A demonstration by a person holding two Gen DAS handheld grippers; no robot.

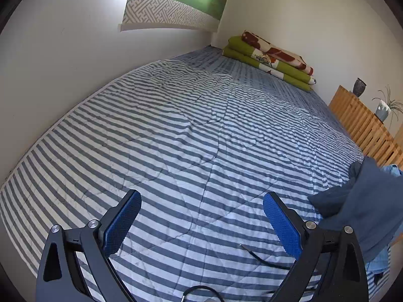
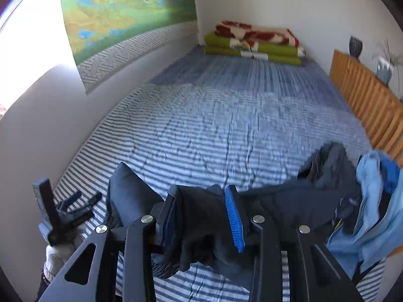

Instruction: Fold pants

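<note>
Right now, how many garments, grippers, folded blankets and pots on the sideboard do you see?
Dark blue pants: 1
Light blue garment: 1, possibly more bunched in that pile
Grippers: 2, left gripper and right gripper
Folded blankets: 2, green and red-patterned
Pots: 2, dark vase and plant pot
Total: 8

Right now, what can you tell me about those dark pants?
The pants are dark navy, soft matte cloth, bunched and unfolded. The right gripper is shut on a thick fold of them, so they drape over the striped quilt. One end sticks up at the left; the rest trails right to a light blue garment at the bed's edge. The left gripper is open, apart from them.
</note>
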